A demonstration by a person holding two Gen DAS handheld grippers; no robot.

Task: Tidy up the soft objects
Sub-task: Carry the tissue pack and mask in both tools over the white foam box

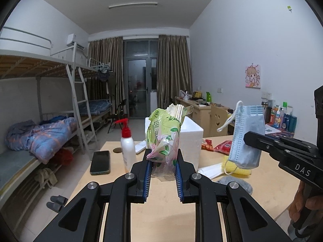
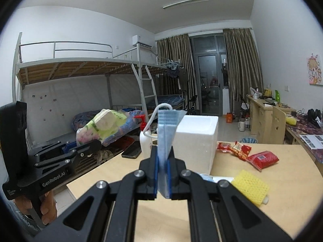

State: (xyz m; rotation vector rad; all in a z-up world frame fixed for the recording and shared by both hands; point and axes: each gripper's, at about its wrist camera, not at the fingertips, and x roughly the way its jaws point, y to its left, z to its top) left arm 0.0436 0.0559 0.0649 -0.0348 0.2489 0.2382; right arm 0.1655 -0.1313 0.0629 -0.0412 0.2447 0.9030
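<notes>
Nearest the lens, the left gripper (image 1: 162, 173) pinches a green floral tissue pack (image 1: 164, 139), its jaws only narrowly apart on the crumpled wrapper, with tissues showing at the pack's open top. Beside it the right gripper (image 2: 162, 173) is clamped tight on a folded stack of blue face masks (image 2: 165, 139), held upright above the wooden table (image 2: 262, 217). A white foam box (image 2: 196, 141) stands just behind; its inside cannot be seen. Bare tabletop lies below both grippers, with a yellow sponge (image 2: 250, 185) near the right edge.
</notes>
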